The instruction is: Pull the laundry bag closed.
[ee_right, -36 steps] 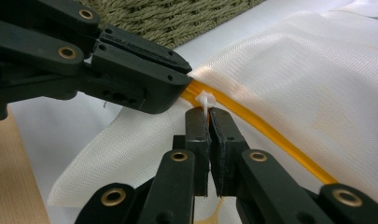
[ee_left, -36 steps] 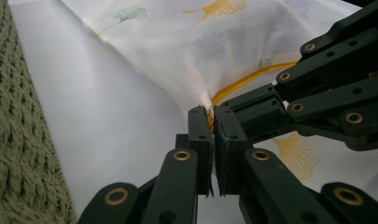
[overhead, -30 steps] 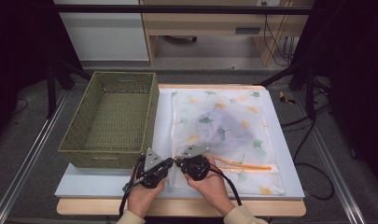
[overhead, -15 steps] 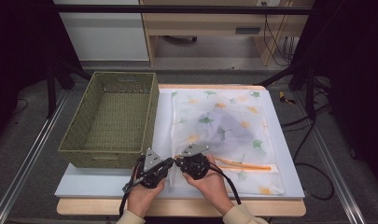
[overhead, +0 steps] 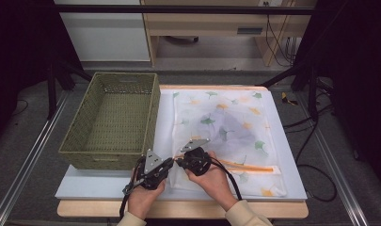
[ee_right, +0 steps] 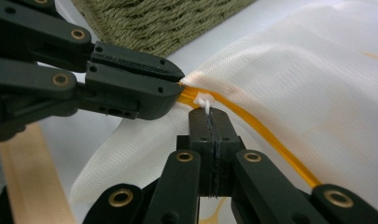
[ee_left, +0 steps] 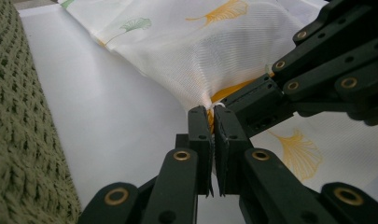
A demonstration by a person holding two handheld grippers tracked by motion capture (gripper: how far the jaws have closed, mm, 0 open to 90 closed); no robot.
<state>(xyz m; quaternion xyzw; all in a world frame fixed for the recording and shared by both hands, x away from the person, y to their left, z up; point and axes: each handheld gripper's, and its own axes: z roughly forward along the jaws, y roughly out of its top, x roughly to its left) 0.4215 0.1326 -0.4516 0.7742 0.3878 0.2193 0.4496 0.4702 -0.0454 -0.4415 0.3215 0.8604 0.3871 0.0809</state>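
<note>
A white mesh bag [overhead: 226,125] printed with ginkgo leaves lies flat on the white board, its orange zipper [overhead: 247,166] along the near edge. My left gripper [overhead: 171,161] is shut on the bag's fabric at the zipper's left end [ee_left: 208,108]. Facing it tip to tip, my right gripper [overhead: 179,161] is shut on the small white zipper pull [ee_right: 204,100], and its jaws have just been closing a touch tighter on it. The orange zipper [ee_right: 263,135] runs off to the right. The bag corner is lifted slightly between the two.
A green woven basket [overhead: 80,141], with nothing in it, stands on the left, close beside the left gripper. The white board [overhead: 84,181] rests on a wooden table edge [overhead: 178,209]. Cables trail from both grippers toward the person.
</note>
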